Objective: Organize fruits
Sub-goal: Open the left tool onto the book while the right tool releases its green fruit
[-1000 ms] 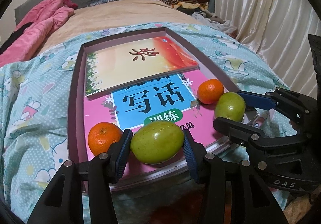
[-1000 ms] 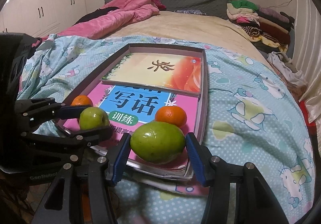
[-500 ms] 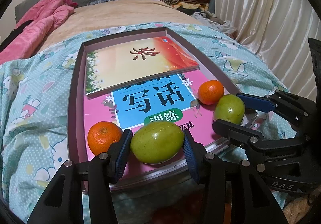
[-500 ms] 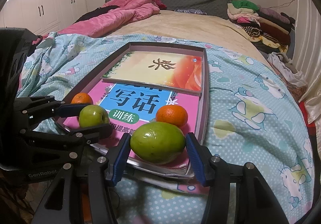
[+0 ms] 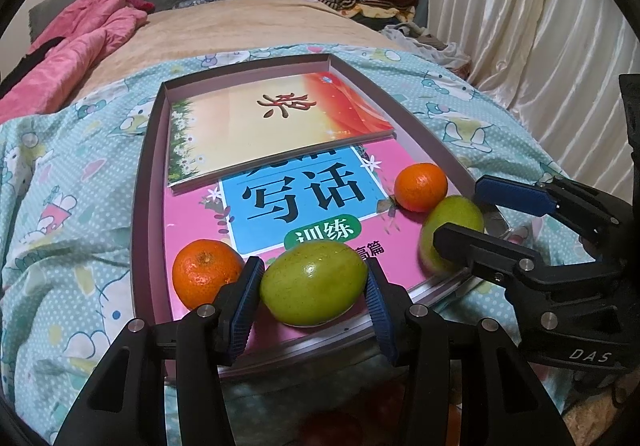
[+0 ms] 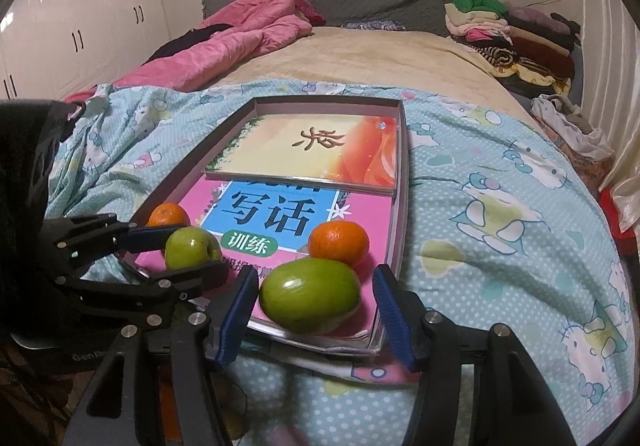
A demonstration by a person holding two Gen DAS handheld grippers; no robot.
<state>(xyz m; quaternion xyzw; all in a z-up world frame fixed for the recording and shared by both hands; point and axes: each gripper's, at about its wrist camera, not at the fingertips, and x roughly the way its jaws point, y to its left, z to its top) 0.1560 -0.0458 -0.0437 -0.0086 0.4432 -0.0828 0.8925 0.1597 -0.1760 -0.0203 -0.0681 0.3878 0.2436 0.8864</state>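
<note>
The left gripper is clamped on a green fruit: both blue pads press its sides as it rests on the pink book at the near end of the tray. Just beside its left pad sits an orange, touching the pad.

The right gripper has its jaws opening. A second green fruit lies between them on the near right corner of the pink book, and gaps show between the fruit and both pads, so it is not gripped. Just behind that fruit, touching or nearly so, sits another orange.

Each gripper shows in the other's view, side by side at the tray's near edge.

A yellow-and-orange book lies over the far half of the pink one. The tray rests on a light blue cartoon-print quilt spread on a bed, with a pink blanket and a stack of folded clothes beyond.
</note>
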